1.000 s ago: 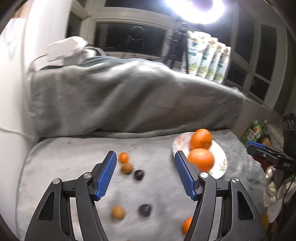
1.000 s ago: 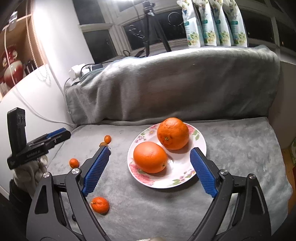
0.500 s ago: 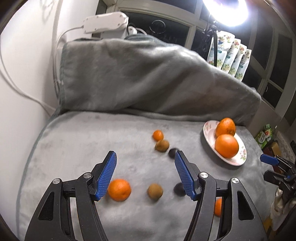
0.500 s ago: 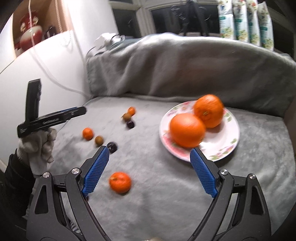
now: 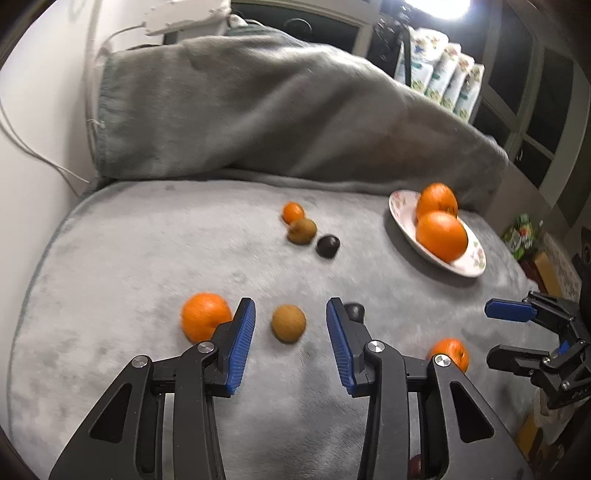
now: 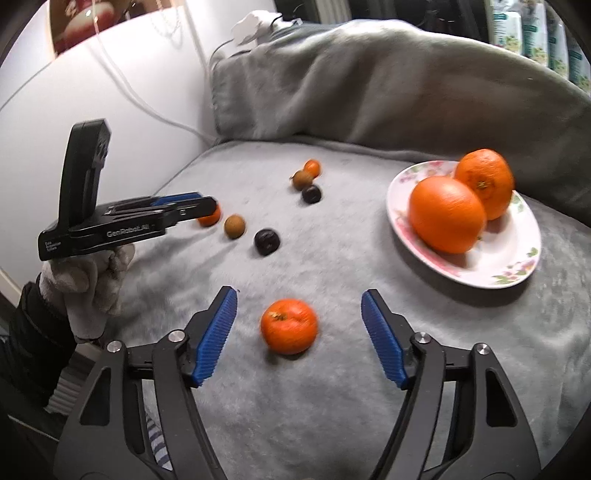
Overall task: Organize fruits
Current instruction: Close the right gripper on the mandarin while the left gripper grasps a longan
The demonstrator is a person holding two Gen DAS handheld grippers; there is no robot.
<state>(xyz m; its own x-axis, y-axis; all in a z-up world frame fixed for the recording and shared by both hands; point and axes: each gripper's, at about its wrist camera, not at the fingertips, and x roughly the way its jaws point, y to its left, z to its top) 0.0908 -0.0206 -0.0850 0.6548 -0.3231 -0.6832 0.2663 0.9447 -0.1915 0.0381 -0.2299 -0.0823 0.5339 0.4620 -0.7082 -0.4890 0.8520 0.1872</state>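
L gripper (image 5: 290, 341) jaws just narrowed, brown fruit (image 5: 288, 322) between pads, no contact yet. R gripper (image 6: 299, 338) also closing, tangerine (image 6: 289, 325) in gap, untouched. Both dropped in from higher up. Plate (image 6: 491, 275) holds 2 oranges; pickups look imminent.

Motion blur smears the small orange (image 6: 289, 325). A dark fruit (image 5: 354, 311) peeks half-hidden behind the left gripper's fingers (image 5: 341, 343). Another orange (image 6: 209, 216) sits partly behind that gripper. The packets (image 6: 532, 31) are cropped.

Two oranges (image 6: 447, 214) on plate (image 6: 517, 273), right; small fruits (image 6: 266, 240), maybe kiwis, scattered left on blanket (image 6: 332, 406)
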